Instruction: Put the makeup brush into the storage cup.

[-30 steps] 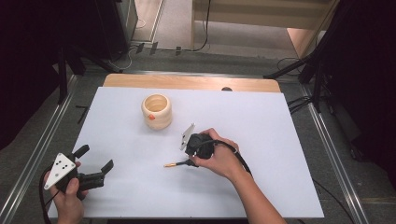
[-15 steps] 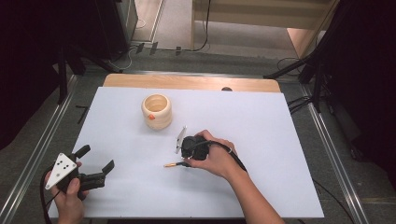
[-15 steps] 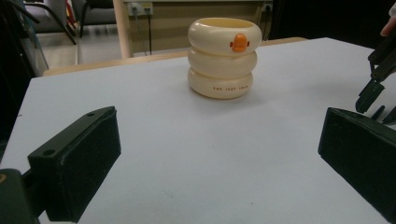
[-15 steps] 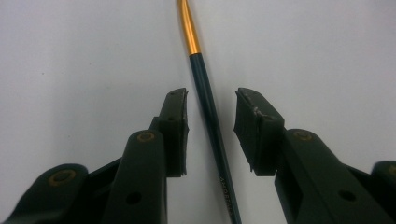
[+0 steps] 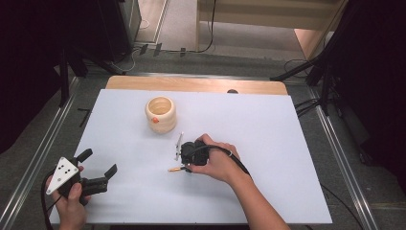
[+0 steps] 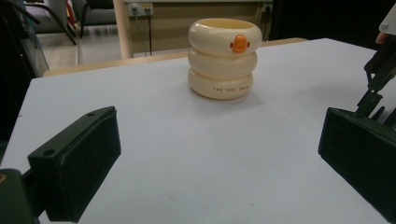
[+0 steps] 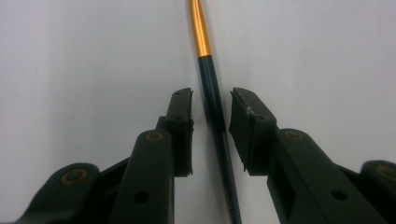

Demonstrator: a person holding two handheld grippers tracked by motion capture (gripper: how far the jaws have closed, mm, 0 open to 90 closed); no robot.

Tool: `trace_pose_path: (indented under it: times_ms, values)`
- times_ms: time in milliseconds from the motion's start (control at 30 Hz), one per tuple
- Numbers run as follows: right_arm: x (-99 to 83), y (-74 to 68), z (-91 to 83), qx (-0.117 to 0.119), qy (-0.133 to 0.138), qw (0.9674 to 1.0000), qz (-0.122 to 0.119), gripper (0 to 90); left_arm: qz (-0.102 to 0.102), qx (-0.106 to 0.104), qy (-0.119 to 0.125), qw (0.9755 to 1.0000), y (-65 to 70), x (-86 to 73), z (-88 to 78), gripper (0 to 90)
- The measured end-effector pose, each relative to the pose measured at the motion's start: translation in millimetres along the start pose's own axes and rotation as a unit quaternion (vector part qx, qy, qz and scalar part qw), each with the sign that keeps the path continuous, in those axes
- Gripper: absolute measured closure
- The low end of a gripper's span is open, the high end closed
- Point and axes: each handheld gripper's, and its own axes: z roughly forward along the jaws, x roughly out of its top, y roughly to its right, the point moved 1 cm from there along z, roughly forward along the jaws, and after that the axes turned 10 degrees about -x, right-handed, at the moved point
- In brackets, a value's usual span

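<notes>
We see the right gripper (image 7: 211,130) lowered onto the white table (image 5: 268,134), just left of the right hand (image 5: 218,163) in the high view; its jaws have just been closing and now stand narrow on either side of a pen (image 7: 212,100), a dark shaft with a gold end, which lies flat on the table between them; a thin gap shows on each side, so the pads (image 7: 180,126) are not yet pressing it; in the high view the pen's gold tip (image 5: 174,169) pokes out to the left of the gripper; the left gripper (image 5: 98,173) rests near the table's front left corner, jaws wide apart with nothing between them, pointing toward a cream ringed cup (image 6: 225,58) with an orange duck bill, which stands upright, well apart from the pen.
</notes>
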Motion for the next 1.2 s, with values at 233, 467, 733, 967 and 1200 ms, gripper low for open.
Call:
trace_pose_path:
  times_ms: [233,467,733,967,1200]
  values:
    - [5.1,1.6,1.9,0.003,0.0,1.0,-0.007,70.6,-0.001,-0.002,-0.001,1.0,0.6,-0.2,0.9,0.0]
    - [11.0,0.8,4.0,0.007,-0.013,0.9998,-0.015,72.7,0.001,-0.001,-0.003,1.0,0.7,0.0,0.4,0.0]
    - [17.1,1.0,5.1,0.01,-0.019,0.9995,-0.024,73.9,0.001,-0.001,-0.002,1.0,0.5,-0.1,0.5,0.0]
    - [18.7,1.5,6.4,0.013,-0.021,0.9994,-0.023,75.4,0.001,-0.002,-0.004,1.0,1.2,0.0,0.5,0.0]
    - [25.7,-1.8,6.5,0.003,-0.047,0.998,-0.041,75.6,0.003,-0.002,-0.004,1.0,1.9,-0.2,1.1,0.0]
